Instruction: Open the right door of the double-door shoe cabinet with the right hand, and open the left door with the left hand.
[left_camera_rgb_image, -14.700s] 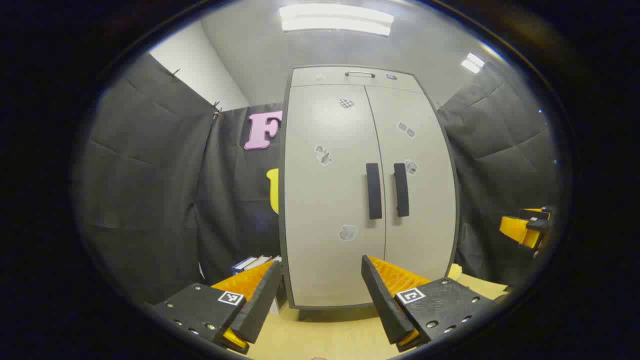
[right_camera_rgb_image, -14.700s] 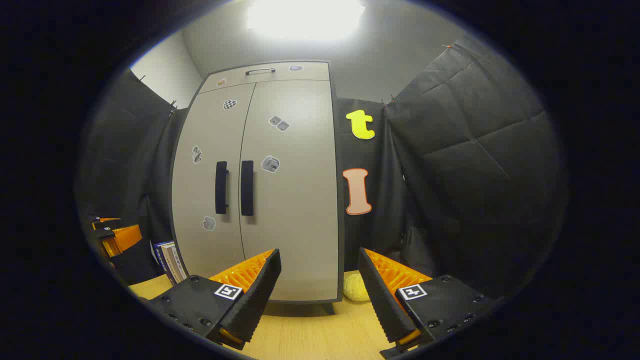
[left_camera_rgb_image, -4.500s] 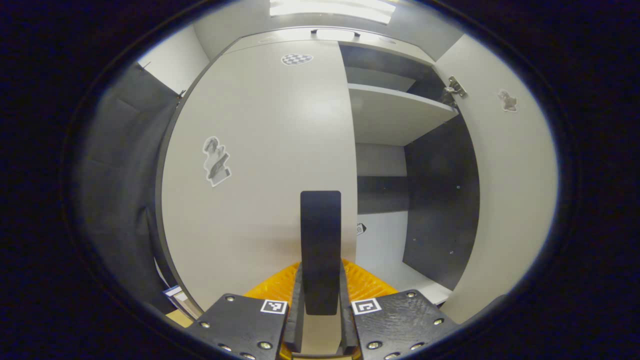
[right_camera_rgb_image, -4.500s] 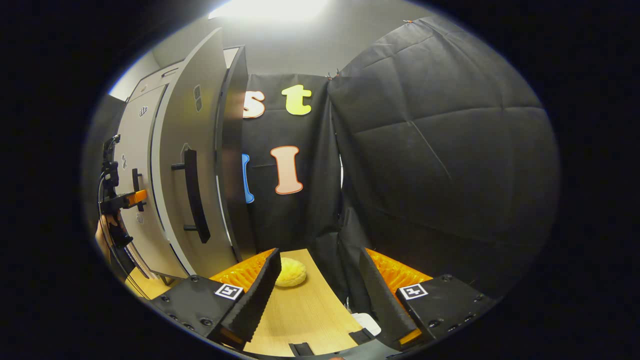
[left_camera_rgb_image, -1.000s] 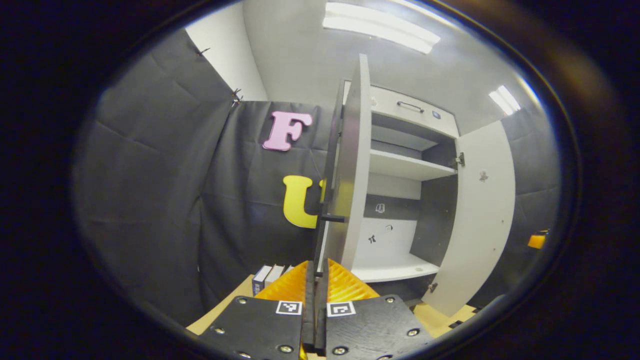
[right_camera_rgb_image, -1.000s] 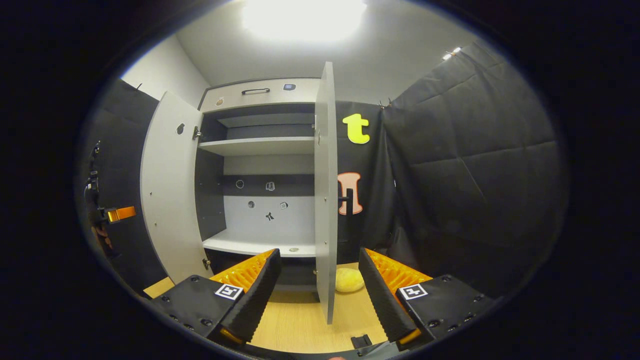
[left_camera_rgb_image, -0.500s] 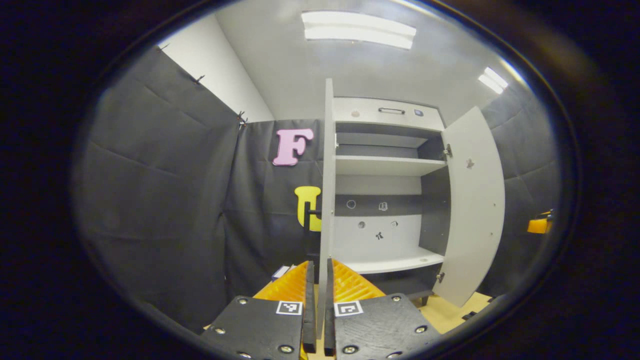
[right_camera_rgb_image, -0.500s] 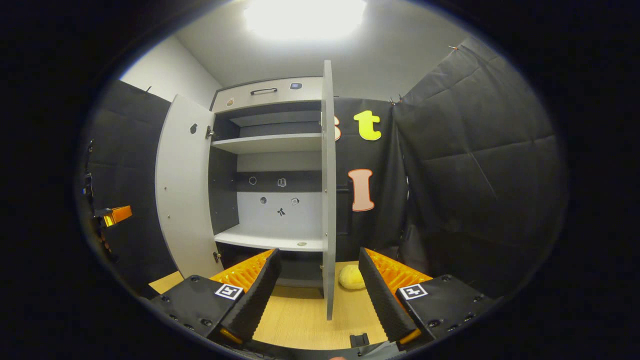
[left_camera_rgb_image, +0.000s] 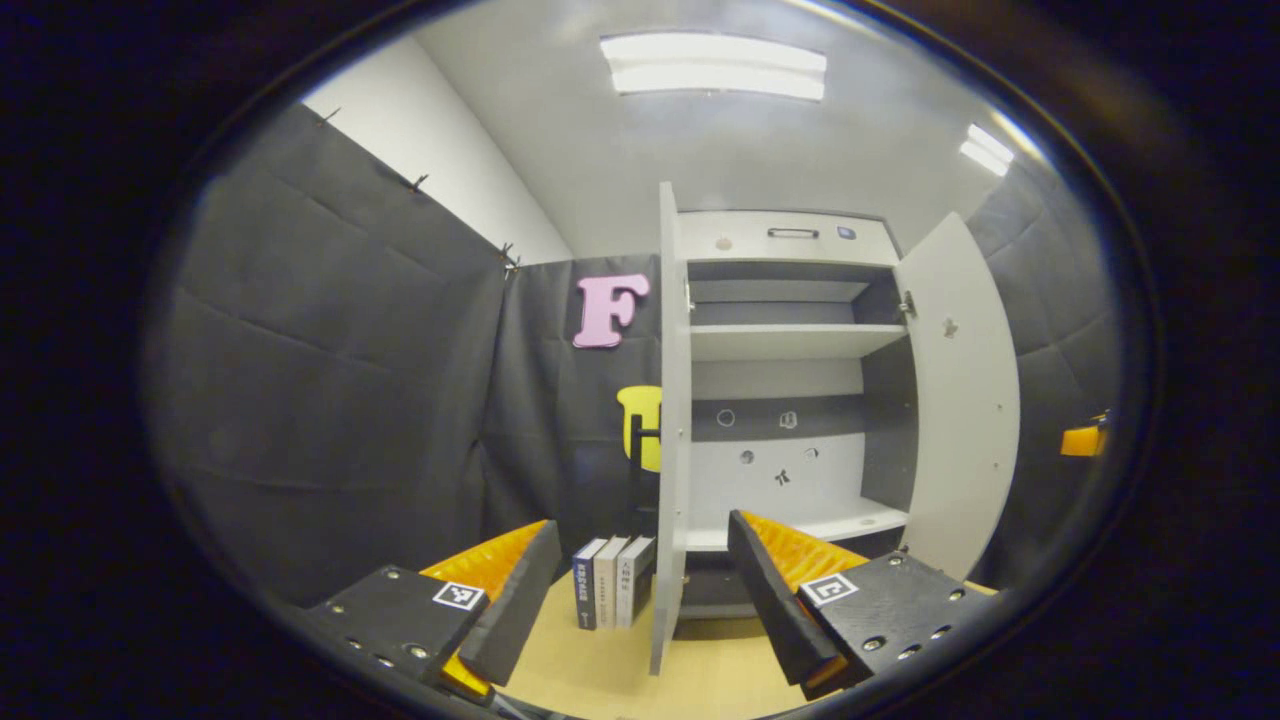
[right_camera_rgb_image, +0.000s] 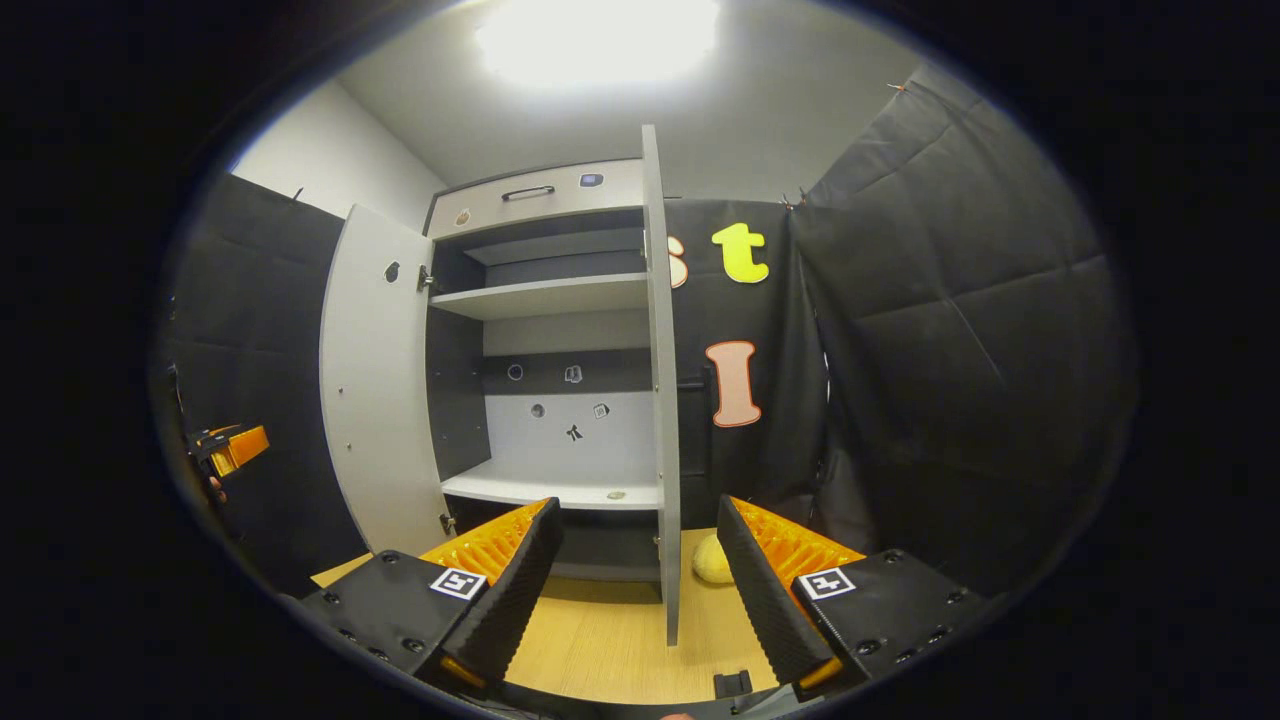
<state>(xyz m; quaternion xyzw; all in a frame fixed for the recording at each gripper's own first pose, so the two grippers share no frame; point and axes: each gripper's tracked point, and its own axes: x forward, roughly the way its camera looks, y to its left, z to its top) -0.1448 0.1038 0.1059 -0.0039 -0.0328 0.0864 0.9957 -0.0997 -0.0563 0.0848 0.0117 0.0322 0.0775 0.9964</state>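
Seen in the left gripper view, the left gripper (left_camera_rgb_image: 640, 600) is held back from the cabinet (left_camera_rgb_image: 790, 390), its jaws spread apart and nothing between them. Books (left_camera_rgb_image: 612, 595) are stood on the table (left_camera_rgb_image: 600, 680) just left of the left door (left_camera_rgb_image: 670, 430), which is swung fully out and viewed edge-on. The shelves (left_camera_rgb_image: 795, 342) are laid bare between both doors (open floor is left in front). In the right gripper view, the right door (right_camera_rgb_image: 660, 390) is likewise turned edge-on, a yellow ball (right_camera_rgb_image: 712, 560) sits beside it, and the right gripper (right_camera_rgb_image: 640, 590) is held wide open, gripping nothing.
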